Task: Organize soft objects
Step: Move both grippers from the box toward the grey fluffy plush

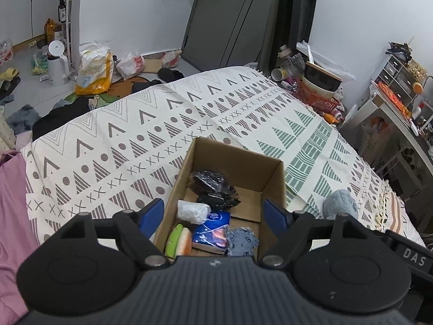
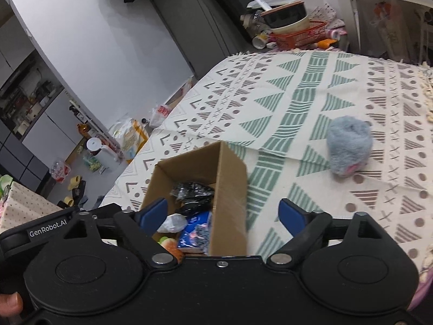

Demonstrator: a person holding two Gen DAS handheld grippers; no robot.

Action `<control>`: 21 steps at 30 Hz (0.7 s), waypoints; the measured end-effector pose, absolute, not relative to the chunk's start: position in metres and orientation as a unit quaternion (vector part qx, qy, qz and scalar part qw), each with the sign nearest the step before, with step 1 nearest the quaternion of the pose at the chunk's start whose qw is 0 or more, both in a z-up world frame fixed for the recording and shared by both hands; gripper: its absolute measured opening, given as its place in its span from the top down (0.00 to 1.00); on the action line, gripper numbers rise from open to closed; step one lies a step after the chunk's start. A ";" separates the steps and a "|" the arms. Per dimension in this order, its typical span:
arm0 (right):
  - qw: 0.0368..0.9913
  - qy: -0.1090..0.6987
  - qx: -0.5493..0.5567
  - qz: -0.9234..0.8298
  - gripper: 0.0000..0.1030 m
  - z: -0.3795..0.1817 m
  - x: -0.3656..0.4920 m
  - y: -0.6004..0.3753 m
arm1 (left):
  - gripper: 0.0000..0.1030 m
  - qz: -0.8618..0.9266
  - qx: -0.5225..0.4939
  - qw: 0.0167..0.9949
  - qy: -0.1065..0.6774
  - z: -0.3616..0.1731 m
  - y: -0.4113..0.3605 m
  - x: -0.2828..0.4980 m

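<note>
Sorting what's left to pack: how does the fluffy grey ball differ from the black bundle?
The fluffy grey ball lies loose on the patterned cloth, outside the cardboard box; the black bundle already sits inside the box. The ball is pale, fuzzy and rounded; the bundle is dark, glossy and crumpled. Neither is gripped.

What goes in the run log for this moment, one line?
left gripper: open, empty | right gripper: open, empty | brown cardboard box: partly filled | fluffy grey-blue plush ball: on patterned bedspread, outside box
</note>
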State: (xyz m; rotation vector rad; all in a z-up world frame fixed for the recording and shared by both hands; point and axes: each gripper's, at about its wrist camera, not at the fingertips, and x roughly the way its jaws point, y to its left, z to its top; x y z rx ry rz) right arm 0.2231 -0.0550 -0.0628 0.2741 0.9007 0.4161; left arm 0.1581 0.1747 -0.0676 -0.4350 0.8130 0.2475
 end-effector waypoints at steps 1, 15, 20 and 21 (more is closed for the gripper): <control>0.871 0.430 0.131 0.198 0.10 -0.062 0.223 -0.060 | 0.23 0.118 -0.207 0.889 0.391 -0.066 0.171 0.158; 0.880 0.427 0.146 0.147 0.00 -0.042 0.239 -0.130 | 0.17 0.098 -0.189 0.895 0.393 -0.050 0.126 0.171; 0.889 0.414 0.148 0.129 0.00 -0.028 0.253 -0.154 | 0.17 0.093 -0.183 0.897 0.392 -0.044 0.108 0.181; 0.890 0.411 0.149 0.128 0.00 -0.025 0.256 -0.160 | 0.17 0.092 -0.183 0.897 0.393 -0.043 0.106 0.184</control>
